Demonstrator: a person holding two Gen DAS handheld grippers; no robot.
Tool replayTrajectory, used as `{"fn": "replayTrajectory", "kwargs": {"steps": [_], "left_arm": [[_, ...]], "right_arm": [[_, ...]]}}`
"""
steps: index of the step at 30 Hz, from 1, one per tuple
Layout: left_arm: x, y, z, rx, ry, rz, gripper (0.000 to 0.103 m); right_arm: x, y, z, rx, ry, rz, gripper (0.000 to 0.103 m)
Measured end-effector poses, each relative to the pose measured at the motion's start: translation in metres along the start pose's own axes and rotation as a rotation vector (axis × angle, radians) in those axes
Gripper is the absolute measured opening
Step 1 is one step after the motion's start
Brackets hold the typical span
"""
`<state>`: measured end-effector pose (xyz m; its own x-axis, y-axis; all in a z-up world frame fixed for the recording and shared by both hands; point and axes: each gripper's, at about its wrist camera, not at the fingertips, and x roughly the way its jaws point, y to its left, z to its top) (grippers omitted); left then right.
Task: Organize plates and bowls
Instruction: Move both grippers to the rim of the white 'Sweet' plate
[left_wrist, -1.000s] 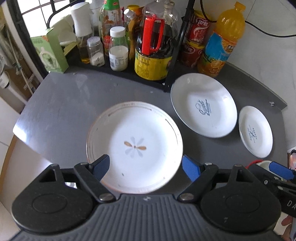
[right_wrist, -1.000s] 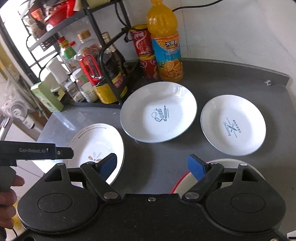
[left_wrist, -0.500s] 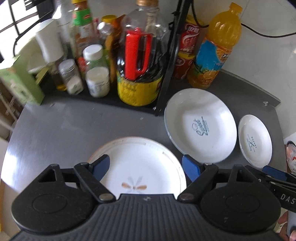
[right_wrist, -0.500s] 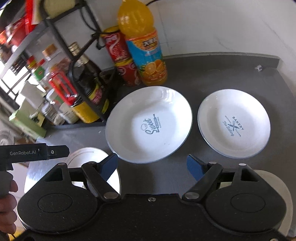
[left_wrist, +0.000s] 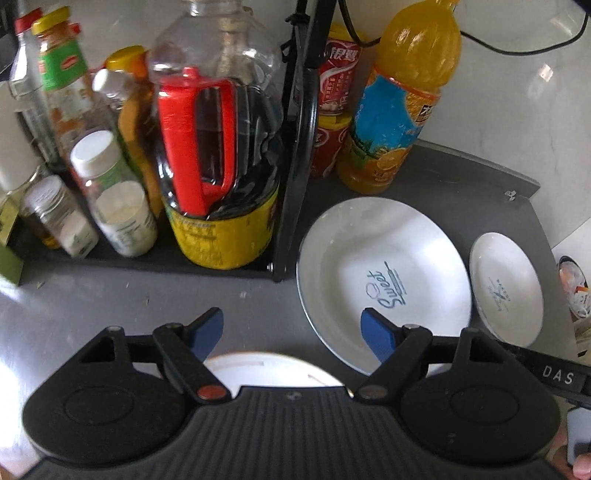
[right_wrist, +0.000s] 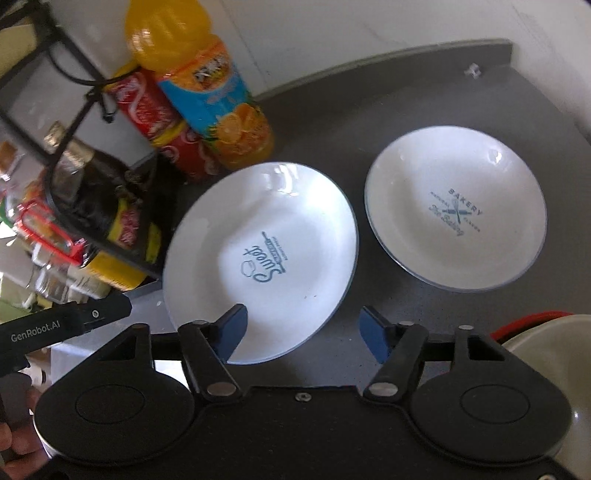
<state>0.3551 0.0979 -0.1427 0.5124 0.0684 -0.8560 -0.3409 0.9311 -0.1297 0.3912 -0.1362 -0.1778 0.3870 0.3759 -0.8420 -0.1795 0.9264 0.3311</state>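
White plates lay apart on the grey tabletop (right_wrist: 388, 110), the "Sweet" plate (right_wrist: 266, 229) beside the "Bakery" plate (right_wrist: 458, 177), unstacked. Right gripper (right_wrist: 303, 328) was closing, empty, astride the first plate's rim, probably to lift it; left gripper (left_wrist: 291, 330) gaped empty.

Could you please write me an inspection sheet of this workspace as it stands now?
Surface: grey countertop, bare between dishes.
Job's things: Sweet plate and Bakery plate side by side, apart; gold-rimmed plate near edge; bowl, partly seen.
Clutter: juice bottle, red cans, dark jug, jars on black rack.
Grippers: left gripper open, empty; right gripper closing over Sweet plate's near rim, pads not pressing.
Cables: black cable along wall.
Surroundings: white wall.
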Motion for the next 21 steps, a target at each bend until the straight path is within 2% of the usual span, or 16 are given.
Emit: {"fn": "replayTrajectory", "kwargs": {"steps": [5, 9, 12, 14, 16, 21], "left_arm": [[0.022, 0.006, 0.008, 0.002, -0.010, -0.028, 0.081], [0.041, 0.009, 0.011, -0.005, 0.011, -0.056, 0.078], [0.055, 0.008, 0.010, 0.002, 0.028, -0.068, 0.072], [0.062, 0.007, 0.009, 0.002, 0.037, -0.067, 0.063], [0.069, 0.007, 0.007, -0.010, 0.044, -0.073, 0.058], [0.082, 0.005, 0.003, -0.021, 0.049, -0.065, 0.049]], "right_arm": [[0.020, -0.008, 0.011, 0.083, 0.022, -0.040, 0.055], [0.033, -0.014, 0.016, 0.116, 0.035, -0.067, 0.052], [0.043, -0.018, 0.019, 0.137, 0.046, -0.095, 0.049], [0.048, -0.021, 0.020, 0.155, 0.052, -0.099, 0.046], [0.052, -0.022, 0.020, 0.162, 0.058, -0.100, 0.043], [0.062, -0.024, 0.024, 0.188, 0.074, -0.083, 0.042]]}}
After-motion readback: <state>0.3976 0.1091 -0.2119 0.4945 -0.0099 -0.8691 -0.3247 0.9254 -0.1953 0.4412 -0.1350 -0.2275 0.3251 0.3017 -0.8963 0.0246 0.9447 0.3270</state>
